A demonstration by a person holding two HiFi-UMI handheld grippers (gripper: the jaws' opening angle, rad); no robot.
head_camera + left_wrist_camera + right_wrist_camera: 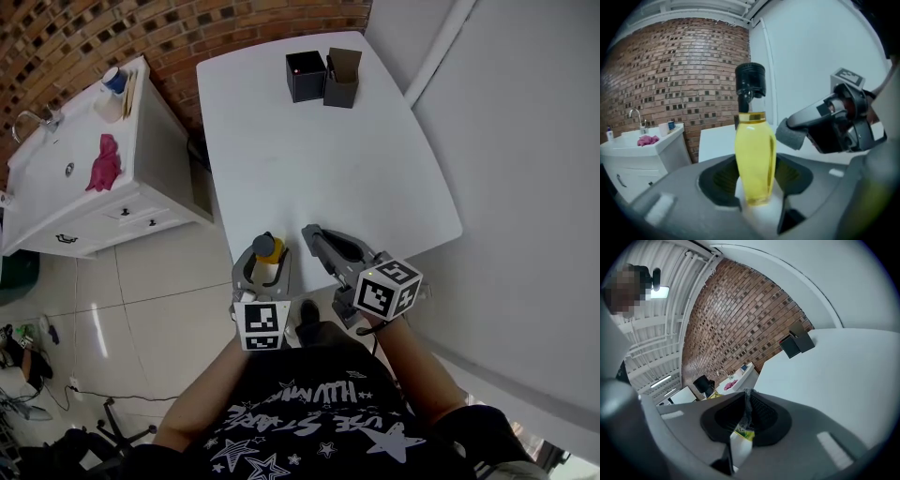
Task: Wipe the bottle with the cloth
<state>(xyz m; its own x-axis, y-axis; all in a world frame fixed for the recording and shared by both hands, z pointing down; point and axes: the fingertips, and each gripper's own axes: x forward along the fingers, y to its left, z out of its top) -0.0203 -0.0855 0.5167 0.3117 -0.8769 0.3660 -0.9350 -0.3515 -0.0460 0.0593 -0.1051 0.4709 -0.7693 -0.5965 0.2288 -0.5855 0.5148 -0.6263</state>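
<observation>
The bottle (754, 150) is held upright by its lower body, with the jaws of the left gripper (265, 272) clamped on it. It sits just at the counter's (309, 159) near edge, toward the near left corner. It has a dark cap, and clear yellow liquid fills it almost to the neck. Just beside it, apart from it, the right gripper (317, 240) has its jaws together on a pinch of grey cloth (790, 136). A wad of the cloth sticks out past the tips, facing the bottle's side.

This looks like the approach before the first wipe: both things are gripped but there is no contact yet. The next move calls for bringing the cloth wad against the bottle's side and rubbing along it, while the left gripper holds the bottle firm against the push.

At the counter's far edge stand a black box (305, 75) and an open brown box (342, 78), touching. Their insides can't be made out.
</observation>
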